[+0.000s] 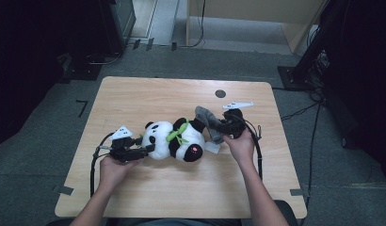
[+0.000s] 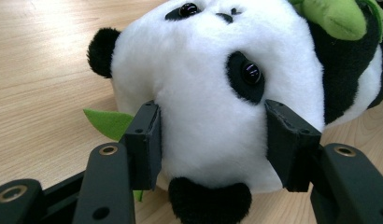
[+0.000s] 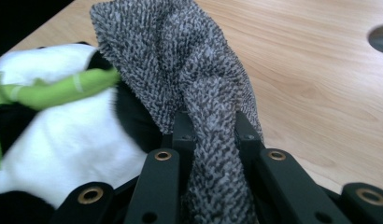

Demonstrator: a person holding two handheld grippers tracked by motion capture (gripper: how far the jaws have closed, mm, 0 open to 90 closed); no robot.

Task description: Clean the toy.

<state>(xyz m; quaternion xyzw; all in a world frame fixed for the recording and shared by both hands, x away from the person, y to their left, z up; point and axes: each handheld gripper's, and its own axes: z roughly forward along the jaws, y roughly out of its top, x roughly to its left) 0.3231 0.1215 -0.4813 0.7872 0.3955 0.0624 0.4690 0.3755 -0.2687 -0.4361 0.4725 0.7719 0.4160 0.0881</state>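
The toy panda (image 1: pixel 174 140) lies sideways on the desk (image 1: pixel 181 188), its head clamped in the left tool (image 1: pixel 143 151), while the right tool (image 1: pixel 218 127), pinched on a grey sock (image 3: pixel 189 79), is nearer its foot end.

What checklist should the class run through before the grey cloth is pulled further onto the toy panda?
1. Left gripper clamps the panda's head: ok.
2. Right gripper shut on the grey cloth: ok.
3. Cloth lies against the panda's dark limb: ok.
4. Cloth already around that limb: cannot tell.
5. Panda rests on the table: ok.
6. Cables clear of the toy: ok.
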